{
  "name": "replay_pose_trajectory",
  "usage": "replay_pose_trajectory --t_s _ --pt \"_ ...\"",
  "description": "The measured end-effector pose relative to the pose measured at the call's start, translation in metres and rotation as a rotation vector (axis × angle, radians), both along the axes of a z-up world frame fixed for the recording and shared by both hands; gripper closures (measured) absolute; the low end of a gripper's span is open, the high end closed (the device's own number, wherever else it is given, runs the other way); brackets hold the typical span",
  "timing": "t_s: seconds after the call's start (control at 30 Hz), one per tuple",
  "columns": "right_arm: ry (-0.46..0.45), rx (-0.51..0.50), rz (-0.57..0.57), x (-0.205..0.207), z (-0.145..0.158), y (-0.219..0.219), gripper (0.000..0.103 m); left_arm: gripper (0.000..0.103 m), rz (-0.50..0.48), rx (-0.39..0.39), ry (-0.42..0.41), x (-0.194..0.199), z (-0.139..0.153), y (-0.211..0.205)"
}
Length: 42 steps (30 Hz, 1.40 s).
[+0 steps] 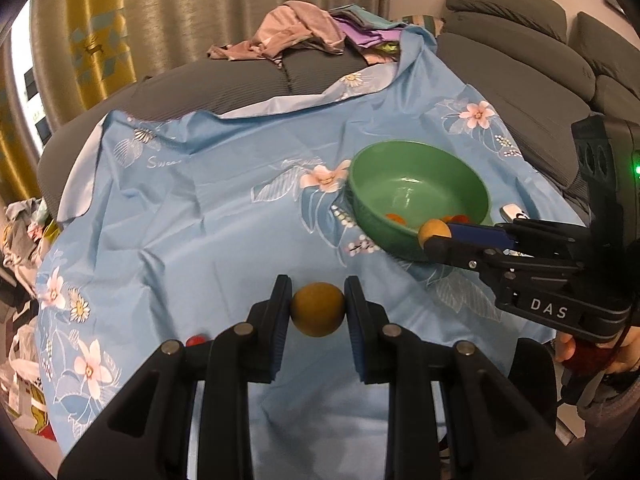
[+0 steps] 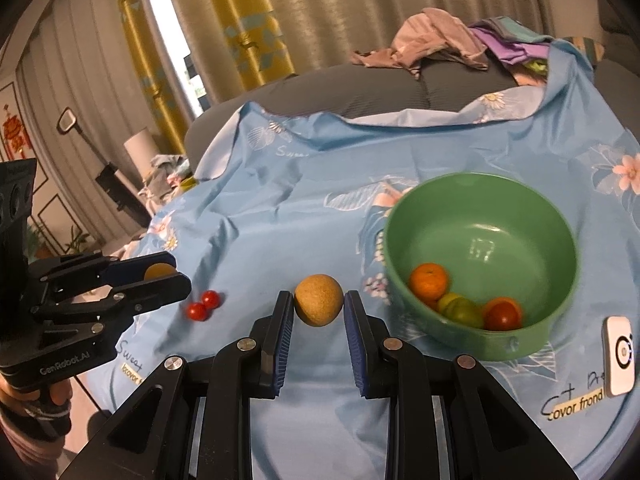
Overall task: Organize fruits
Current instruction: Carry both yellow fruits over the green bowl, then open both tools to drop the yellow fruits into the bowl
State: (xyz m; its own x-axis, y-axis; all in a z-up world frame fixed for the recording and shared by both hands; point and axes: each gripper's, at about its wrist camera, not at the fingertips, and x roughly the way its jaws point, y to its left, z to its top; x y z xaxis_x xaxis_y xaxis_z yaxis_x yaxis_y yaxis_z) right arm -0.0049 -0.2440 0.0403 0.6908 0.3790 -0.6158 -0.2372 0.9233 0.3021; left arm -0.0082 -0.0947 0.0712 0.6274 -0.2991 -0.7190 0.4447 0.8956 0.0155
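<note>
My left gripper (image 1: 318, 290) is shut on a round brownish-yellow fruit (image 1: 318, 314), held above the blue floral cloth (image 1: 200, 220). My right gripper (image 2: 319, 298) is shut on a similar tan round fruit (image 2: 319, 308). In the left wrist view the right gripper (image 1: 436, 236) holds its fruit (image 1: 432, 229) at the near rim of the green bowl (image 1: 420, 176). The bowl (image 2: 480, 224) holds an orange (image 2: 428, 280), green fruits (image 2: 460, 310) and a red tomato (image 2: 502, 316). Two cherry tomatoes (image 2: 204, 306) lie on the cloth below the left gripper (image 2: 172, 272).
The cloth covers a grey sofa (image 1: 248, 76) with a heap of clothes (image 1: 296, 28) at the back. A small white device (image 2: 619, 354) lies right of the bowl. Curtains (image 2: 248, 20) hang behind. Each gripper's handle is held by a hand (image 2: 56, 396).
</note>
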Motion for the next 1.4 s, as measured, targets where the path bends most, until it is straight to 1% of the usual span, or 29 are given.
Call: replay_pose_trajectory --t_s 0.43,0.67,0.87,1.07,1.4 --pt "0.006 0.012 -0.098 0.010 -0.007 -0.044 0.075 0.076 -0.110 -0.002 0.003 0.027 0.000 -0.054" --pt "0.019 0.016 -0.141 0.017 -0.014 -0.066 0.075 0.076 -0.168 0.003 0.015 0.042 -0.006 -0.085" --pt "0.034 0.013 -0.178 0.025 -0.023 -0.081 0.075 0.076 -0.204 0.007 0.040 0.059 -0.018 -0.108" --pt "0.051 0.001 -0.198 0.033 -0.031 -0.091 0.075 0.076 -0.225 0.027 0.065 0.072 -0.032 -0.126" --pt "0.067 -0.019 -0.218 0.044 -0.039 -0.100 0.075 0.076 -0.231 0.059 0.098 0.089 -0.050 -0.138"
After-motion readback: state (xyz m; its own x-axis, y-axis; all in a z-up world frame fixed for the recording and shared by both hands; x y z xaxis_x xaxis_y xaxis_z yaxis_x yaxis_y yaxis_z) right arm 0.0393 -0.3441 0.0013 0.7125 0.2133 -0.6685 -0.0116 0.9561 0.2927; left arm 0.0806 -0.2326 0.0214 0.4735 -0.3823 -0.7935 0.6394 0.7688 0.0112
